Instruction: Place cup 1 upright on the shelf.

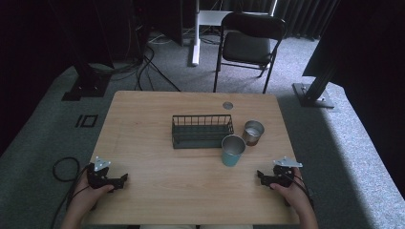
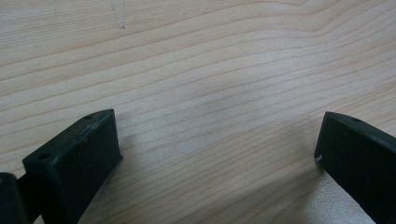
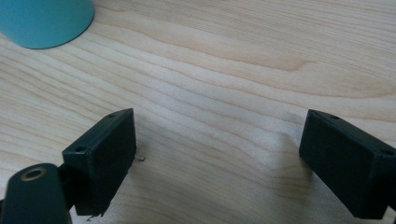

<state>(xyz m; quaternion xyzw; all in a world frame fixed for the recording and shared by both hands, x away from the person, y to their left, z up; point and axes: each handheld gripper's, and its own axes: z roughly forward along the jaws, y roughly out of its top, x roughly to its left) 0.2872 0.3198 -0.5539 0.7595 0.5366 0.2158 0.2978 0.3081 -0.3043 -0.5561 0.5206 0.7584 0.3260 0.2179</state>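
A teal cup point(image 1: 233, 150) stands upright near the middle right of the wooden table point(image 1: 157, 167), and its base shows at the top left of the right gripper view as the teal cup point(image 3: 44, 21). Behind it a smaller steel and brown cup point(image 1: 253, 132) stands next to a dark wire basket point(image 1: 202, 130). My left gripper point(image 1: 125, 178) rests at the table's near left edge, open over bare wood point(image 2: 219, 135). At the near right edge my right gripper point(image 1: 259, 174) is open too point(image 3: 217, 144), with nothing between its jaws.
A round grommet point(image 1: 228, 105) sits in the table's far edge. Beyond the table stand a black folding chair point(image 1: 248, 45), a white stand leg point(image 1: 195, 52) and black frame posts with cables on grey carpet. A cable loop point(image 1: 64, 168) lies left of the table.
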